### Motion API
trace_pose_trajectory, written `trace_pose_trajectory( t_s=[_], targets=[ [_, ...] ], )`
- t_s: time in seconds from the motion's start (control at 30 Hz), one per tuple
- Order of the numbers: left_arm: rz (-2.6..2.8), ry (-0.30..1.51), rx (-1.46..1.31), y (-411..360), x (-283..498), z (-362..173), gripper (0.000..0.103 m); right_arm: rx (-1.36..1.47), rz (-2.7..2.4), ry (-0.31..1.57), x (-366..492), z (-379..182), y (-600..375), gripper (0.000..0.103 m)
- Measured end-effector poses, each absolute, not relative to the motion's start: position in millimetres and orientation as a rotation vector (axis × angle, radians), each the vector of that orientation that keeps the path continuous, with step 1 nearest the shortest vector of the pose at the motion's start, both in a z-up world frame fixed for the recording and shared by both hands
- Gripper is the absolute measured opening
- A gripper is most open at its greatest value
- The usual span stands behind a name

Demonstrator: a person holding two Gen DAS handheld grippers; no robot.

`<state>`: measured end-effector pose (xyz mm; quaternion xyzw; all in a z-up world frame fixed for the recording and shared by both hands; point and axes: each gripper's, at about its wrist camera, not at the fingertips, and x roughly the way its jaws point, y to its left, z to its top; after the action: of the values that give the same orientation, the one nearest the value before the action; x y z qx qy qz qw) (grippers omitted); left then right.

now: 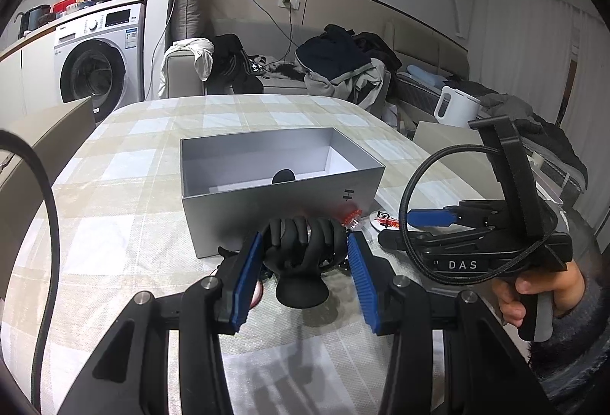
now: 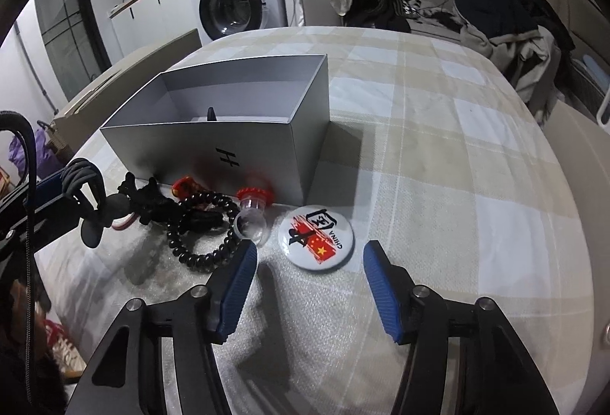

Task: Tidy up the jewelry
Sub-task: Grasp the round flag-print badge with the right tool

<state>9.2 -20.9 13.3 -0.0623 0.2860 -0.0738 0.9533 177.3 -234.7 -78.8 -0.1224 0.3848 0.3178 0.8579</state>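
An open silver box (image 1: 267,209) (image 2: 236,144) stands on the checked tablecloth, with a dark item inside (image 1: 283,176). My left gripper (image 1: 305,243) is open around a black hand-shaped ring stand (image 1: 301,254), which rests on the table; the pads look close to it but not pressed. The stand also shows in the right wrist view (image 2: 91,201). My right gripper (image 2: 309,251) is open and empty just above a round white badge (image 2: 315,237). A black bead bracelet (image 2: 206,228), a clear ring with a red frill (image 2: 253,209) and a red item (image 2: 185,186) lie before the box.
A sofa piled with clothes (image 1: 335,64) stands behind the table. A washing machine (image 1: 99,60) is at the far left. A white jug (image 1: 455,106) sits at the right. The table's right half (image 2: 457,167) holds only cloth.
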Motion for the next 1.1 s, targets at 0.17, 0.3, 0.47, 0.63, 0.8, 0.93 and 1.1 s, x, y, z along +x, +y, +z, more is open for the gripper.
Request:
trace_pose_trajectory(
  t_s=[0.17, 0.3, 0.47, 0.63, 0.8, 0.93, 1.1],
  targets=[
    [-0.151, 0.577, -0.127, -20, 9, 14, 0.040, -0.275, 0.657, 0.795, 179, -79, -231, 0.056],
    [-0.152, 0.576, -0.125, -21, 10, 14, 0.040, -0.305, 0.637, 0.777, 179, -80, -228, 0.045],
    [-0.150, 0.575, -0.127, -21, 8, 14, 0.040, -0.300, 0.666, 0.773, 177, -80, -230, 0.039],
    [-0.147, 0.567, -0.126, -19, 7, 15, 0.040, -0.283, 0.695, 0.738, 170, -71, -236, 0.016],
    [-0.146, 0.570, -0.130, -18, 8, 14, 0.040, -0.308, 0.688, 0.754, 171, -74, -235, 0.013],
    [-0.144, 0.570, -0.130, -18, 8, 15, 0.040, -0.290, 0.699, 0.744, 172, -74, -238, 0.017],
    [-0.145, 0.574, -0.131, -17, 10, 14, 0.040, -0.269, 0.684, 0.748, 179, -73, -239, 0.043]
  ],
)
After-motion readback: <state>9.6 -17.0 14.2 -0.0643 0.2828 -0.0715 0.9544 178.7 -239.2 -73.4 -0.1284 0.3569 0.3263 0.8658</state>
